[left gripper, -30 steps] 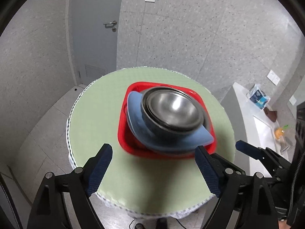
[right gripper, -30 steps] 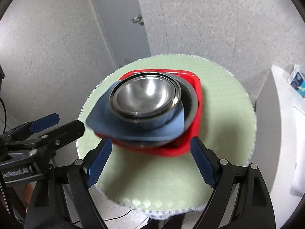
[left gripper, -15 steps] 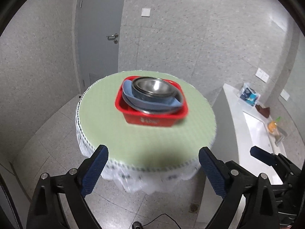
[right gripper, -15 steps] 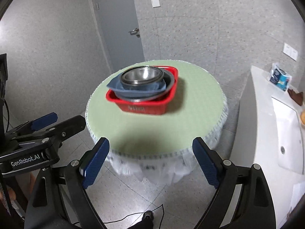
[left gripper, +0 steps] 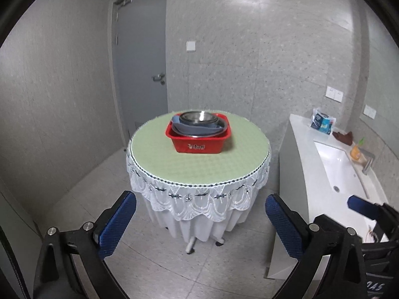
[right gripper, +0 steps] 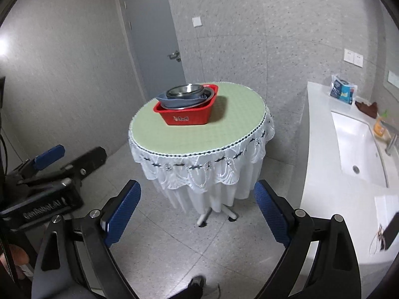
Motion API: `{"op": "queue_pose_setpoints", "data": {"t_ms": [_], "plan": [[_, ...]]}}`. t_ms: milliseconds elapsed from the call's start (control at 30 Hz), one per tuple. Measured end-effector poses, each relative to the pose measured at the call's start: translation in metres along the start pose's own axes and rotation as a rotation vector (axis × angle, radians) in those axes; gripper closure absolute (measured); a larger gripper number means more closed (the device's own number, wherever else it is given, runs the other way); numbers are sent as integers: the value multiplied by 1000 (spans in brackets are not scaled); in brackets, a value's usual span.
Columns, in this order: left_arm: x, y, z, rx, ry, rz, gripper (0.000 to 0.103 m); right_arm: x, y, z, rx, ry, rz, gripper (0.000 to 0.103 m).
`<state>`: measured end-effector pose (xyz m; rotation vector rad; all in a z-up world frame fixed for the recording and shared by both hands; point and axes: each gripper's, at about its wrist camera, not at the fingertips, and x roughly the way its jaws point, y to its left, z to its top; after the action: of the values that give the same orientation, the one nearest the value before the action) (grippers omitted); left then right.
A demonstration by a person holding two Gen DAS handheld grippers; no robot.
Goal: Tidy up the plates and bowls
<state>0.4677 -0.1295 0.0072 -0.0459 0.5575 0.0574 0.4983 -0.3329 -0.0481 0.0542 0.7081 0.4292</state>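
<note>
A red square basin [left gripper: 199, 144] [right gripper: 187, 117] stands on a round table with a green top [left gripper: 199, 164] [right gripper: 199, 134]. In it sit a blue plate [left gripper: 197, 127] [right gripper: 174, 99] and nested steel bowls [left gripper: 199, 117] [right gripper: 185, 91]. My left gripper [left gripper: 200, 221] is open and empty, well back from the table above the floor. My right gripper [right gripper: 197, 209] is open and empty, also back from the table. The left gripper also shows at the left of the right wrist view [right gripper: 49, 154].
A white lace cloth hangs round the table [left gripper: 199, 199]. A white counter with a sink [left gripper: 339, 167] [right gripper: 359, 147] runs along the right, with a blue packet [left gripper: 323, 120] and a tap. A grey door [left gripper: 139, 62] is behind the table.
Both grippers have pulled far back and away from the basin; the table now looks small and distant. Both stay open and empty. The basin and dishes have not moved.
</note>
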Motion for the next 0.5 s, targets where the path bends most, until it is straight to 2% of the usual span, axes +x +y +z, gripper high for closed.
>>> {"op": "queue_pose_setpoints", "data": {"t_ms": [133,233,500], "plan": [[-48,-7,-24,14,-57,-7,1,-38,5,-15,8,-59,-23,5],[-71,2,-43,17,-80,-15,1,-62,13,-26,4,-112,-50,3],[-120,52,-89,7,-119,-50,1,-104,64,-63,5,-212,-105,0]]}}
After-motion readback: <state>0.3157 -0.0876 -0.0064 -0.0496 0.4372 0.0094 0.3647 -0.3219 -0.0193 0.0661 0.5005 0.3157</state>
